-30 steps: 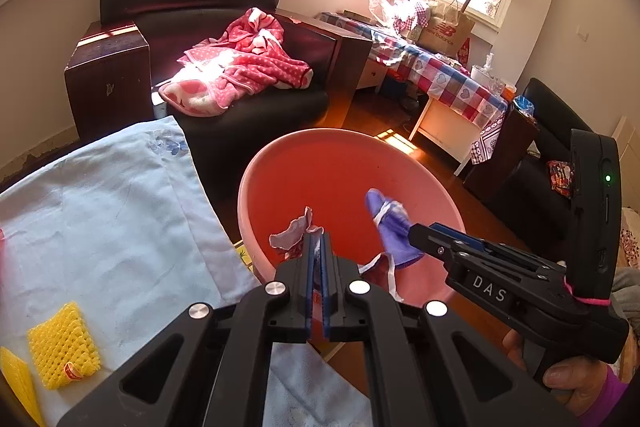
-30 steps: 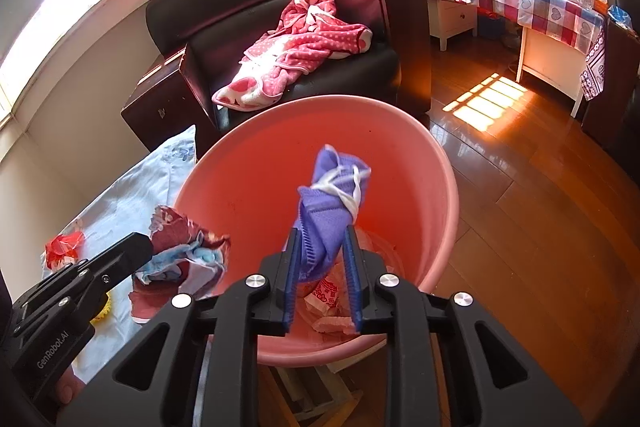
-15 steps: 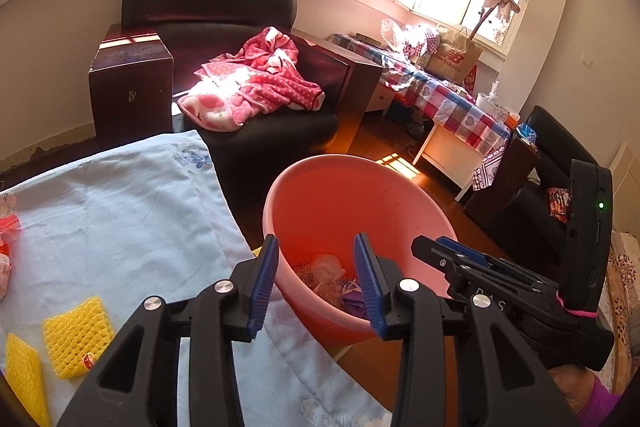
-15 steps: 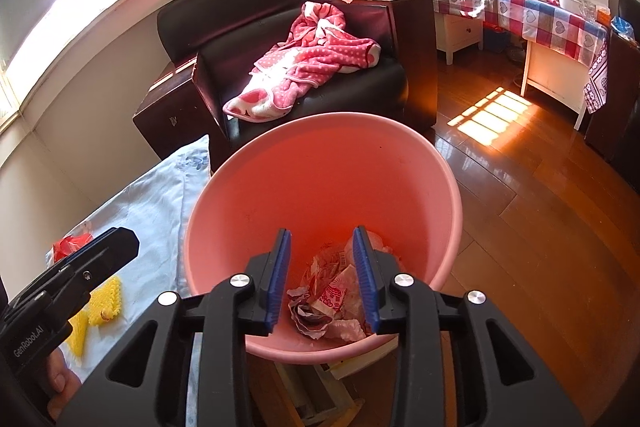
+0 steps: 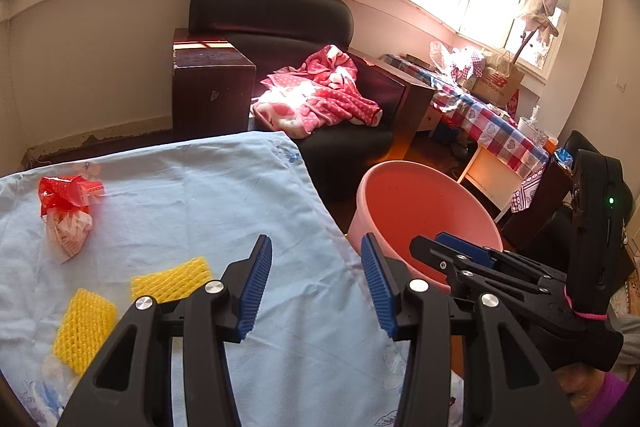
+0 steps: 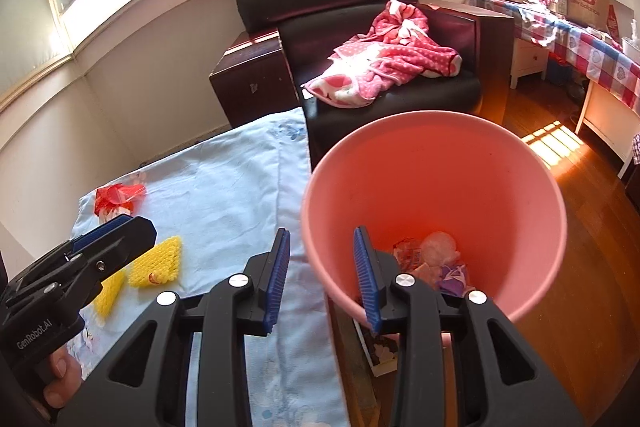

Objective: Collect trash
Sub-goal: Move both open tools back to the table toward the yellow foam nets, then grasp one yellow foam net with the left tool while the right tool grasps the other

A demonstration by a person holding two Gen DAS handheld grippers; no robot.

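Observation:
A pink bucket [image 5: 424, 195] [image 6: 432, 163] stands by the right edge of a table covered with a light blue cloth [image 5: 200, 195]. Crumpled wrappers [image 6: 436, 259] and a purple scrap [image 6: 452, 277] lie at its bottom. On the cloth lie two yellow foam nets [image 5: 172, 277] [image 5: 84, 323] and a red and white wrapper [image 5: 66, 211] [image 6: 118, 197]. My left gripper [image 5: 316, 245] hovers over the cloth, its jaws opening with nothing between them. My right gripper [image 6: 321, 233] stands open and empty over the bucket's left rim.
A black armchair [image 5: 280, 19] with a pink spotted blanket [image 5: 320, 99] stands behind the table, with dark wooden cabinets [image 5: 212, 83] on both sides. A table with a checked cloth [image 6: 580, 39] lines the right wall. A paper [image 6: 380, 351] lies under the bucket.
The left gripper let go of a wrapper scrap and the right let go of the purple scrap; both now lie in the bucket. Both grippers opened and swung left toward the cloth.

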